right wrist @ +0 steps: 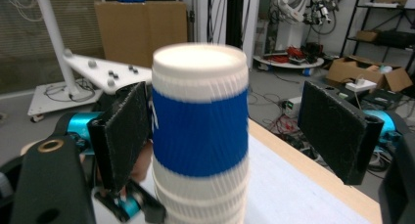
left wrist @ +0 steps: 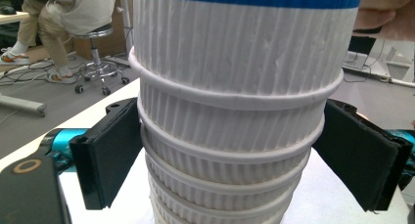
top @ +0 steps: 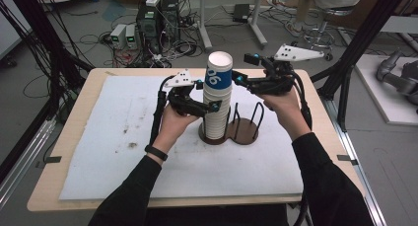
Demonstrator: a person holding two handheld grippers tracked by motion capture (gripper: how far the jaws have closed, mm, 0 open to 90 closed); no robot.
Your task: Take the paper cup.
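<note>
Nearest the person, two dark-sleeved forearms are seen entering from six o'clock over the white mat on the pale wooden surface [top: 64, 152]. At the centre of the mat, a tall stack of ribbed white paper cups [top: 217, 100] is stood upright in one ring of a dark brown two-ring cup holder [top: 241, 130], its long axis vertical. The left claw [top: 215, 106] is held at nine o'clock of the stack, at mid-height; in the left gripper view its black pads [left wrist: 110, 153] are seen pressed against the ribbed sides of the stack on both flanks, so the stack is judged to be steadied by it. Higher and farther, the right claw [top: 235, 79] is placed at three o'clock of the topmost blue-banded white cup [top: 219, 70]; its jaws are held apart around that cup, one pad [right wrist: 122, 133] close against the blue band, the other standing clear. The top cup is thus bracketed but not yet pinched, and a vertical lift is judged to be the coming move.
</note>
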